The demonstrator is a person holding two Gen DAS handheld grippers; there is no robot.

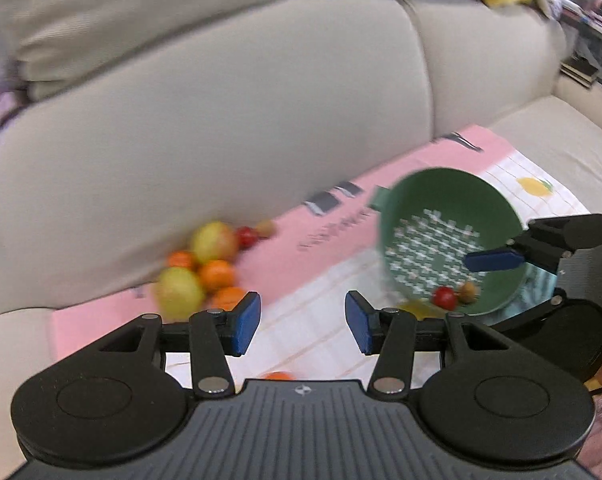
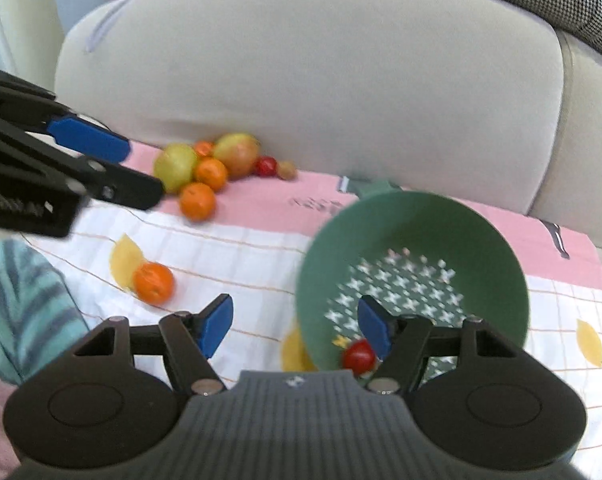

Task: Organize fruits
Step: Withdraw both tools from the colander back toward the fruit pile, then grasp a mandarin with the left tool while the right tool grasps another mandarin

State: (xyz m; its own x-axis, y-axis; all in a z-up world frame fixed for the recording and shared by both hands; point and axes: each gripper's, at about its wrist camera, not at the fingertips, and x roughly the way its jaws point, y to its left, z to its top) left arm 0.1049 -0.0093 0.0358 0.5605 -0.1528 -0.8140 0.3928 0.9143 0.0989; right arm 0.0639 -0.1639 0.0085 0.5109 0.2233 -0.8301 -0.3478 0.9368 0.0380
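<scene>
Nearest, both grippers hang over the cloth with nothing between their pads: the left gripper is released, and the right gripper stands apart at the near rim of the green colander. The colander tilts and holds only a red fruit and a small brown one. A lone orange lies left of it. Far left, the fruit pile rests against the sofa back, so most sorting seems undone. Open cloth lies between; the backrest blocks approach from behind.
</scene>
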